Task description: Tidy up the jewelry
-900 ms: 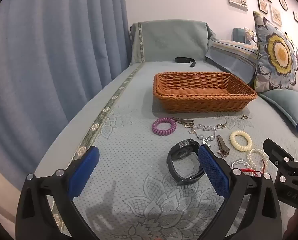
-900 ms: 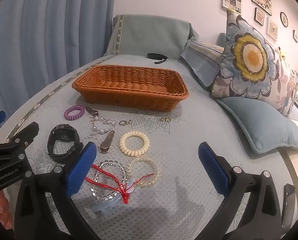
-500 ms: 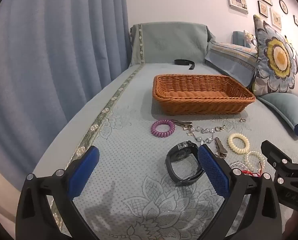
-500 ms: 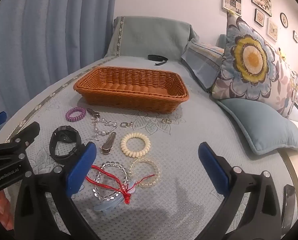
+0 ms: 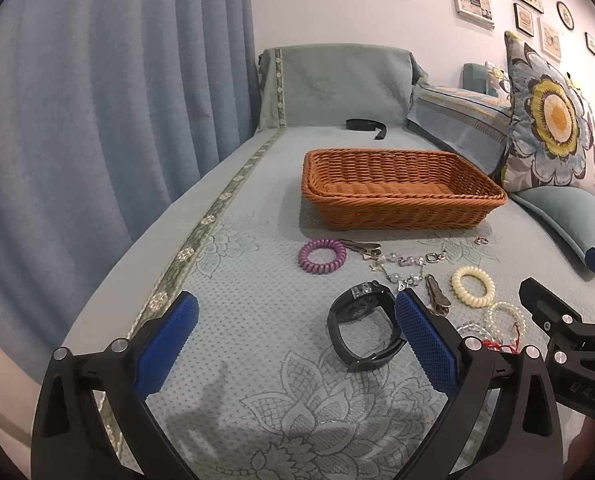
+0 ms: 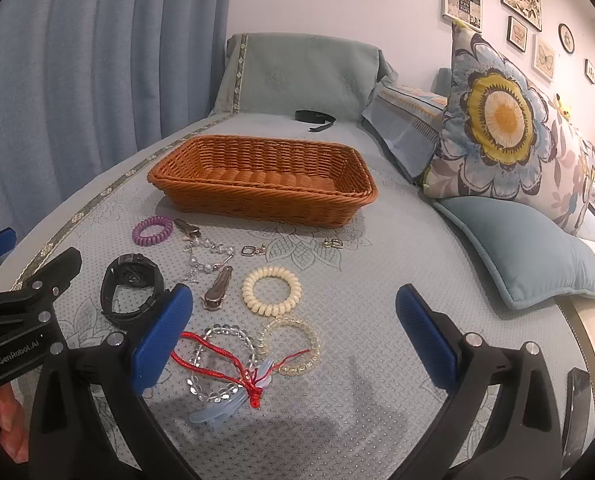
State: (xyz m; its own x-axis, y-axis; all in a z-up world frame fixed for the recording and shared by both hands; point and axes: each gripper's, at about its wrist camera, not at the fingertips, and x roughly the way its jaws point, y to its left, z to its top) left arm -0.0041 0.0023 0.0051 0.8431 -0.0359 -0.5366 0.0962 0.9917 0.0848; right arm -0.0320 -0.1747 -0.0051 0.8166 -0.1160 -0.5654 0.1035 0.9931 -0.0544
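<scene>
An empty brown wicker basket (image 5: 401, 192) (image 6: 265, 184) sits on the teal sofa cover. In front of it lie a purple coil hair tie (image 5: 322, 256) (image 6: 152, 231), a black watch (image 5: 363, 326) (image 6: 131, 288), a cream coil tie (image 5: 472, 285) (image 6: 272, 290), a crystal chain (image 6: 205, 254), metal hair clips (image 6: 218, 293), clear bead bracelets (image 6: 217, 360) and a red cord (image 6: 237, 376). My left gripper (image 5: 293, 344) is open and empty, just before the watch. My right gripper (image 6: 293, 340) is open and empty over the bracelets.
A blue curtain (image 5: 97, 120) hangs on the left. Floral and teal cushions (image 6: 509, 152) line the right side. A black strap (image 5: 367, 126) lies behind the basket. A dark phone-like object (image 6: 575, 416) lies at the right edge.
Both grippers have tilted up and pulled back slightly, so the basket and jewelry sit a little lower and farther in view. Nothing was picked up.
</scene>
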